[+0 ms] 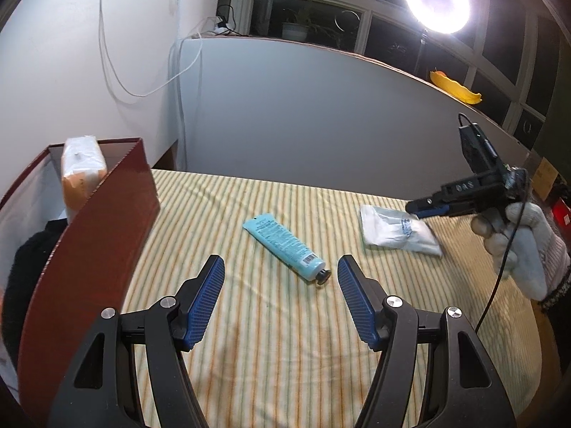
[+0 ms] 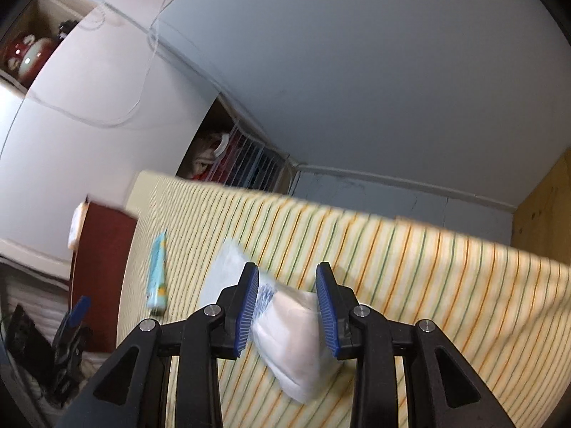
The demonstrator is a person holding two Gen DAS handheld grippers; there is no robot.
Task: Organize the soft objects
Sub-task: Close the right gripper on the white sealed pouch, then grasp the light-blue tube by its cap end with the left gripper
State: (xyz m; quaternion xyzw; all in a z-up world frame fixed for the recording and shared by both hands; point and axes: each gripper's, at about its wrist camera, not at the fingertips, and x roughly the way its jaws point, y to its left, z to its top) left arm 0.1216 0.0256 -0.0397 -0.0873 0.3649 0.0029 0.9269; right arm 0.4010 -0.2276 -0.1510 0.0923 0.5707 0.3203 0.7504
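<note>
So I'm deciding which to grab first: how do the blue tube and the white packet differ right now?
The tube is turquoise, long and slim; the packet is white, clear-wrapped, flat and wider. The tube lies free ahead of the open left gripper, untouched; the packet sits between the right gripper fingers, which straddle it but have not closed. Both lie on the striped cloth, outside the red box.

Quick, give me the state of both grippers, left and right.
Left gripper: open, holding nothing, jaws spread above the blue tube.
Right gripper: open, jaws either side of the white plastic packet, not closed on it.
</note>
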